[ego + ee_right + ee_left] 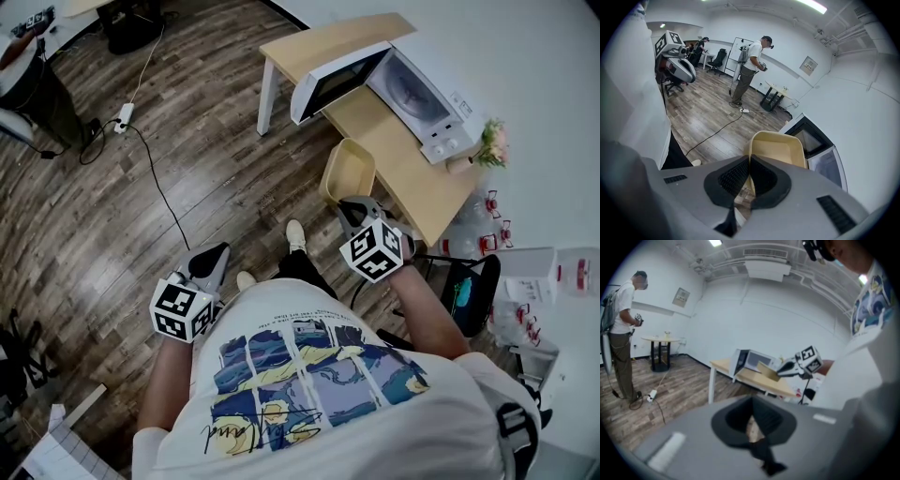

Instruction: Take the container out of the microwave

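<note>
Out in front of the open microwave (417, 94), beside the tabletop (398, 164) edge | beige container (349, 171) is being gripped by its rim in the clamped right gripper (353, 208) | left gripper (210, 260) is being carried at the side, jaws together on nothing | removal is being judged done; setting down left.

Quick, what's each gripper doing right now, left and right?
Left gripper: shut, nothing between its jaws.
Right gripper: shut on the rim of the yellow container.
</note>
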Action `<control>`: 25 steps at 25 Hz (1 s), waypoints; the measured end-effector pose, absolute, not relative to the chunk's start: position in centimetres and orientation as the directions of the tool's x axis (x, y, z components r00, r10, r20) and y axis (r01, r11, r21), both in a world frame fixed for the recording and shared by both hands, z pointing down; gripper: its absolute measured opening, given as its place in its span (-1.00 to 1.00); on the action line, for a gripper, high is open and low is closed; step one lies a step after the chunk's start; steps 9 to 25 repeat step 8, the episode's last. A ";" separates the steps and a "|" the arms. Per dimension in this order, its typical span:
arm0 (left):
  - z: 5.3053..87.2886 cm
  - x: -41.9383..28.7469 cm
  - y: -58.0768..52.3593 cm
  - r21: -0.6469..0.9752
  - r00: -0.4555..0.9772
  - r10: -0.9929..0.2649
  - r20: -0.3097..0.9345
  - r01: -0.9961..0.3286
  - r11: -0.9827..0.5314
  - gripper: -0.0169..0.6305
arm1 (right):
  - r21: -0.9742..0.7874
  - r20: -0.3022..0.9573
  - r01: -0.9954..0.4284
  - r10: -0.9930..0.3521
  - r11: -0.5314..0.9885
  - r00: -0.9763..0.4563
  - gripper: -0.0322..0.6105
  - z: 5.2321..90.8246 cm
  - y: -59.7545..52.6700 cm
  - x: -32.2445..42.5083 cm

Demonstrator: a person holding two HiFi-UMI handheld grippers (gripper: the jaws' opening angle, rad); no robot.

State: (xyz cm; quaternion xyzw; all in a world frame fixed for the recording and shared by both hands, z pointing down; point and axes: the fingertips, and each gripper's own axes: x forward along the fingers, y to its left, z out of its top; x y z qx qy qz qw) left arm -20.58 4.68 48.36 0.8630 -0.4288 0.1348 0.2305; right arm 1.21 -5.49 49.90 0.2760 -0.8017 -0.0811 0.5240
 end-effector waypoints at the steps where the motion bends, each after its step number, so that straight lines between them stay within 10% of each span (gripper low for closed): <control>1: 48.4 -20.5 4.6 0.282 0.596 -0.677 0.432 -0.802 -0.526 -0.92 | 0.418 0.796 -0.358 -0.527 0.835 -0.298 -0.86 49.9 -5.5 1.3; 25: 48.2 -19.7 3.6 0.281 0.596 -0.674 0.437 -0.802 -0.527 -0.92 | 0.413 0.800 -0.359 -0.522 0.837 -0.297 -0.86 50.2 -6.6 2.1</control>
